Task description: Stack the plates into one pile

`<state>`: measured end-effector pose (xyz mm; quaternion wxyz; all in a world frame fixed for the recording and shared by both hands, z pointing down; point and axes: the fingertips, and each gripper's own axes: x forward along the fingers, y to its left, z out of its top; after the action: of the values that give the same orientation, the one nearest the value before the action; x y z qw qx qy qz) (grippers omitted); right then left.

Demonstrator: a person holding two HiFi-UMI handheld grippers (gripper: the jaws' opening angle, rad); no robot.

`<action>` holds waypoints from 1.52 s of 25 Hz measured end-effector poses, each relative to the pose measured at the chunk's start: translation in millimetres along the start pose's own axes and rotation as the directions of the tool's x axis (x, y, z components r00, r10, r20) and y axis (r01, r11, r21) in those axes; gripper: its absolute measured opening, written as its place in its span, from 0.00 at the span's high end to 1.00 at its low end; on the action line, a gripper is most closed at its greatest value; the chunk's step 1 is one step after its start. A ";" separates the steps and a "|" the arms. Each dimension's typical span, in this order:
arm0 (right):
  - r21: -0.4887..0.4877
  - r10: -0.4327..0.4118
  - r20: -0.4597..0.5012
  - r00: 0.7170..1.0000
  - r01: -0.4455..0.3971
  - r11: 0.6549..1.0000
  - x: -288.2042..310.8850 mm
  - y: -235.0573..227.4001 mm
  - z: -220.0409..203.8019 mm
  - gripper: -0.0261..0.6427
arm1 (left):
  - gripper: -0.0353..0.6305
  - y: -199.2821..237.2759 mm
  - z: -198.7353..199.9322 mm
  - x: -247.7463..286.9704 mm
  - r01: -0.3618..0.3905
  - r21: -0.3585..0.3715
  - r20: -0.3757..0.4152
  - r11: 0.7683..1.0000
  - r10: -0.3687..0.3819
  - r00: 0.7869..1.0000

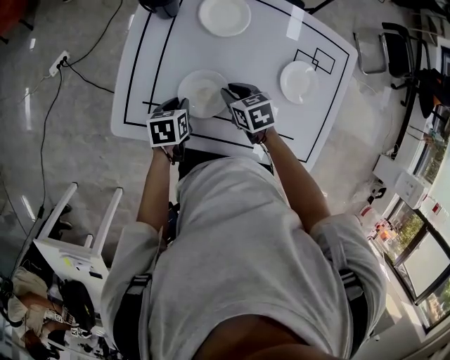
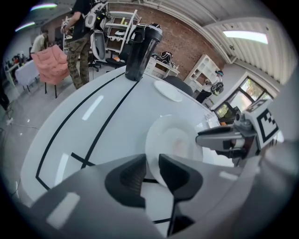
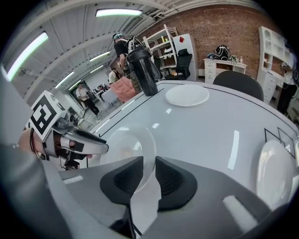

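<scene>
The near plate (image 1: 202, 90) is at the table's (image 1: 260, 53) near edge, its rim pinched on opposite sides by the left gripper (image 2: 153, 162) and right gripper (image 3: 149, 164), both narrowed onto it. It looks stiff, glossy and breakable, likely slippery, with the thin rim its only hold. A far plate (image 1: 224, 15) sits at the far edge and a right plate (image 1: 299, 81) by the right edge.

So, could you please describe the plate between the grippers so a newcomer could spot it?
On the black-lined white table, look at the edge nearest the person. The plate there has the left gripper and right gripper on its rim; the other two plates lie farther off, untouched.
</scene>
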<state>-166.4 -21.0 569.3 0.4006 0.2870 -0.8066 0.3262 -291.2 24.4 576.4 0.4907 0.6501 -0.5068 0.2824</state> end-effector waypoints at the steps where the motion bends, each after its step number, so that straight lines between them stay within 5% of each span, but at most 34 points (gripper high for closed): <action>1: 0.000 -0.003 0.006 1.000 0.003 1.000 -1.4 -1.6 2.0 0.84 | 0.82 -1.6 1.7 0.2 -0.004 0.012 0.001 1.000 0.004 1.000; 38: 0.137 -0.130 0.153 0.980 0.109 0.985 -82.3 -83.3 -5.7 0.90 | 0.86 -98.0 60.6 22.2 0.005 0.232 0.018 0.973 -0.009 1.000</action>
<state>-61.1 -51.9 528.0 0.3339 0.3856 -0.7950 0.3283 -200.1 -39.6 539.4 0.4076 0.7074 -0.4726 0.3317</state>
